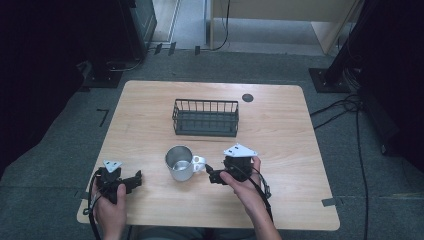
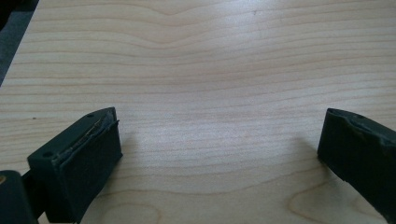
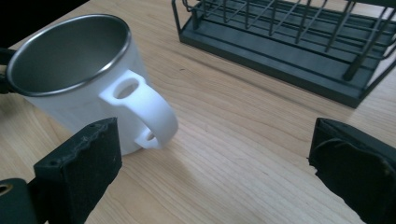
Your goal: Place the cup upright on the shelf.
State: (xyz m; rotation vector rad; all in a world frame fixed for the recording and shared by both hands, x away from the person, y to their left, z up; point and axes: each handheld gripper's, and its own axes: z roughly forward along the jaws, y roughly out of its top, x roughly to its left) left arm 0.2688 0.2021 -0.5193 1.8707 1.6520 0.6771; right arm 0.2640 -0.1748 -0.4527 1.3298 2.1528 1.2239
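Note:
A white mug (image 1: 180, 163) with a steel inside stands upright near the table's middle, its handle (image 1: 199, 162) pointing right. In the right gripper view the mug (image 3: 79, 74) is close at upper left, with its handle (image 3: 144, 112) toward the jaws. My right gripper (image 1: 212, 175) is open just right of the handle, not touching it; its jaws (image 3: 215, 163) stand wide apart over bare wood. My left gripper (image 1: 135, 181) rests at the front left of the table, open, with nothing between its jaws (image 2: 219, 149).
A dark wire basket (image 1: 205, 117) stands empty behind the mug, also in the right gripper view as the basket (image 3: 280, 51). A small dark round spot (image 1: 247, 97) lies at the far side of the wooden table (image 1: 285, 150). Cables run over the floor to the right.

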